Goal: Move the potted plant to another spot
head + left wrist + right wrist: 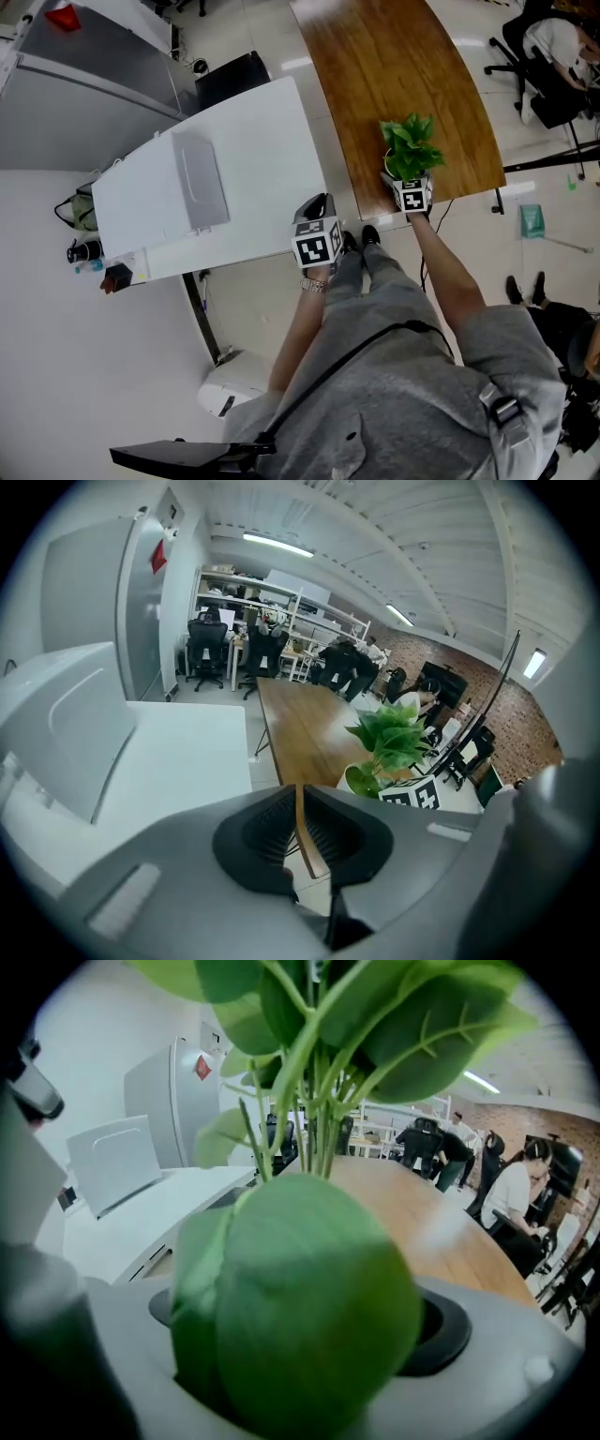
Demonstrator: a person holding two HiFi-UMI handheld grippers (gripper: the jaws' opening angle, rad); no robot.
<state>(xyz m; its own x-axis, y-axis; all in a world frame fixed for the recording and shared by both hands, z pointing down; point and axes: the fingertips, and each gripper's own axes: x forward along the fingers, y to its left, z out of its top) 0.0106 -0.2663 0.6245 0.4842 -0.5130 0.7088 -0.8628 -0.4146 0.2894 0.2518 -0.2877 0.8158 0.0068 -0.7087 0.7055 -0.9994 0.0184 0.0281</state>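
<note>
- Two grippers show, and only one has anything in it.
- Right gripper [407,186] grasps the plant [410,142]. In its own view the jaws stand wide on either side of the plant's base. A big blurred leaf [300,1316] fills the space between them and hides where they meet it.
- Several stems [314,1101] rise upright from behind that leaf, close to the camera.
- Plant sits at the near right end of the wood table [394,66], close to its edge. No view shows whether it rests on the wood or is lifted off it.
- Left gripper [320,202] is clenched on nothing. Its dark pads [323,832] almost meet, and only a thin slit between them shows the wood table's edge beyond.
- It hangs by the near corner of the white table [253,141], over the strip of floor between the two tables. It is left of the plant and apart from it.
- From the left gripper view the plant is ahead to the right, with the right gripper's marker cube [412,796] just beside the pot [359,780].
- White table carries a gray panel [199,178], and a gray cabinet [84,84] stands beyond its far left.
- One seated person [553,42] is past the wood table's far right side, well apart from the plant.
</note>
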